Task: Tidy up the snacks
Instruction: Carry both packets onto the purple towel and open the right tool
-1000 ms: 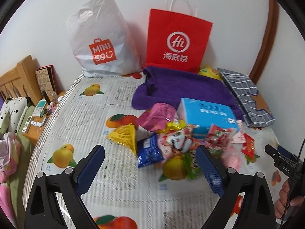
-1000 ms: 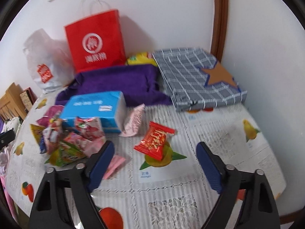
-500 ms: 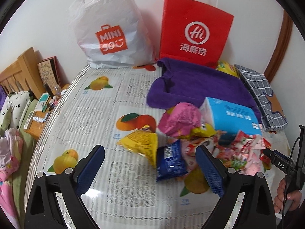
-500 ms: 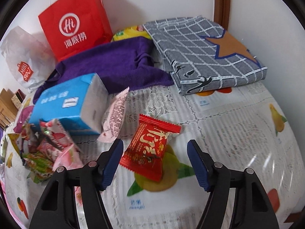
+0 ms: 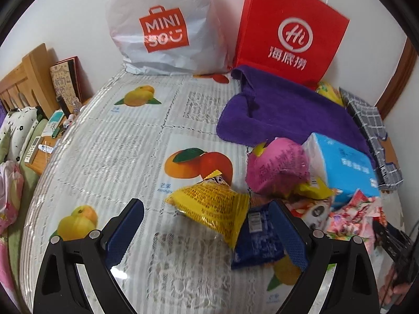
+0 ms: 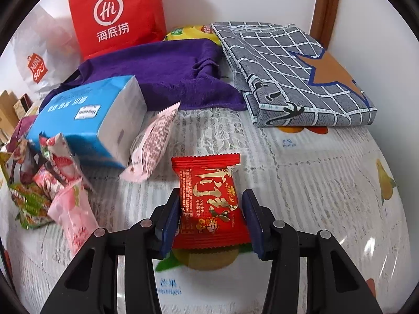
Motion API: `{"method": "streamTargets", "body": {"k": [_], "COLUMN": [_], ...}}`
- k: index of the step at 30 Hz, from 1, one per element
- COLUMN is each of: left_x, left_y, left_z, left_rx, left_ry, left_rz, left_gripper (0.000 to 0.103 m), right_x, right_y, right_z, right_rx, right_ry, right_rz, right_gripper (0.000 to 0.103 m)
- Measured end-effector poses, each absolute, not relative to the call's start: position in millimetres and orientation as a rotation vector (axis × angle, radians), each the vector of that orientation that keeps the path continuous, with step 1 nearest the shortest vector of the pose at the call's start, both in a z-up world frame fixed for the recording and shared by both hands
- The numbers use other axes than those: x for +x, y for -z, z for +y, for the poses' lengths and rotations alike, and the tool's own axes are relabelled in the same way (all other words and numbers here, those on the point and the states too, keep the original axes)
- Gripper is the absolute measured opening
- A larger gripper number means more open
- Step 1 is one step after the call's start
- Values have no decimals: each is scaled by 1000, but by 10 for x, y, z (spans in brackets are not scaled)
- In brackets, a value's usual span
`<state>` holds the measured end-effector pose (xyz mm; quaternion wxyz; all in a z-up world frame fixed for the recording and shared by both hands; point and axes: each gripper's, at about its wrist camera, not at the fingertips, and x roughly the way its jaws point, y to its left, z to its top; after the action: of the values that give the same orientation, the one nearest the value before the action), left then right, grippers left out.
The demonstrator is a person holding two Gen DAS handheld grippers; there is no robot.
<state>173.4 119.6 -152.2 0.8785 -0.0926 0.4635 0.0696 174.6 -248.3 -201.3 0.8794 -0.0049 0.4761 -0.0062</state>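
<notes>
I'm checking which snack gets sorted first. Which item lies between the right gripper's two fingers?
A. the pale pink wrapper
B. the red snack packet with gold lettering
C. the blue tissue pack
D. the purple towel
B: in the right wrist view the red snack packet sits between the closing jaws of the right gripper, with the blue tissue pack, pale pink wrapper and purple towel lying beyond its fingers.
</notes>
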Motion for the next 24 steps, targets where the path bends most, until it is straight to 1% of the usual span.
{"method": "streamTargets", "body": {"k": [1,4,5,6,7,11,24], "left_x": [1760,1848,1873,1891,1897,1845,1385], "left_y": [1549,1654,1691,1727,1755,1719,1288], "left_z": [1188,1186,1192,1199,1210,1252,1386], "left_rx": [-189,-177,-175,-177,-189,-206,-239], "left_ry": [-150,-163,-165,-162,-150,-127,-90], "left_rz": [972,999,1013,1028,1037,1009,963], "left_gripper": [95,86,80,65,57,46,45], "right_x": [1724,1644,1623,1600,1584,1528,1266], "right_y": [2008,1980,1973,1965,1955,1884,1429], "right_z": [-2495,-2514,-2523,-2528,-2529,-2500,-2338], "right_rx": [-9,-7,-7,-5,-4,-10,18], "right_ry": [13,16,18,21,23,27,-17], "right_rz": [996,998,998,1001,1003,992,921], "right_gripper": [47,46,46,46,46,46,46]}}
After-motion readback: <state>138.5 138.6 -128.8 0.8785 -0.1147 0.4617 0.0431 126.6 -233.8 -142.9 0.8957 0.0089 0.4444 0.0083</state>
